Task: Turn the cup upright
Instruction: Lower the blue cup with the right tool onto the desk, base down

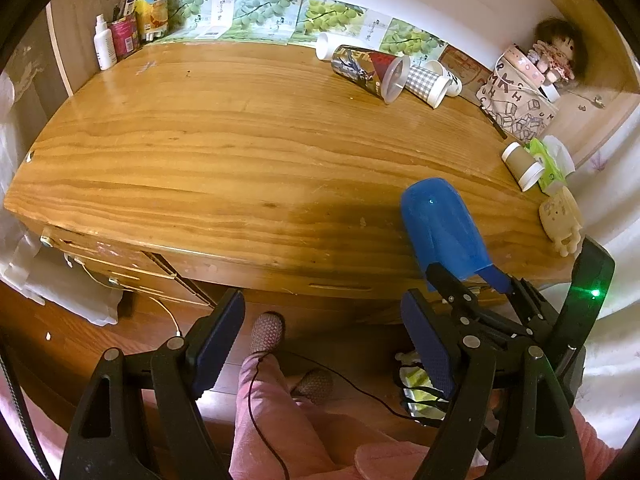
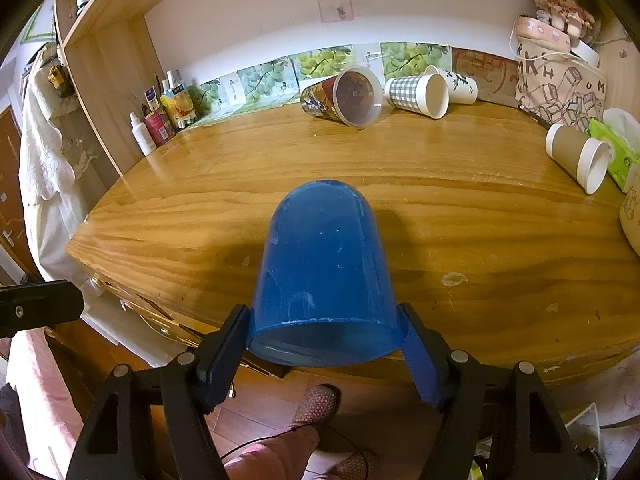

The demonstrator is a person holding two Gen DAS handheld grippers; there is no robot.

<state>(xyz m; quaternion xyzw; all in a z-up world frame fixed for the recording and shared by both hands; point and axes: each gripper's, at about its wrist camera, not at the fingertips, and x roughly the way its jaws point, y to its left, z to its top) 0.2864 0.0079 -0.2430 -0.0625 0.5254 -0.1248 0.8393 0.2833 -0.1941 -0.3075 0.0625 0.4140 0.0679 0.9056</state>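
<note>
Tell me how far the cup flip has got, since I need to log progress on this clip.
Done: the right hand-held gripper has clamped the blue cup near its rim, over the desk's front edge. In hand: the cup is mid-turn, closed base pointing away, mouth toward the camera. Left: finish turning it mouth-up, set it on the desk, release. The left hand-held gripper is open and empty.

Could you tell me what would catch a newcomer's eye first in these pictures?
First, the blue cup, clamped near its rim by the right claw at the near edge of the wooden desk, closed base pointing away. Next, several cups lying on their sides along the far wall. The left claw hangs open and empty over the floor.
</note>
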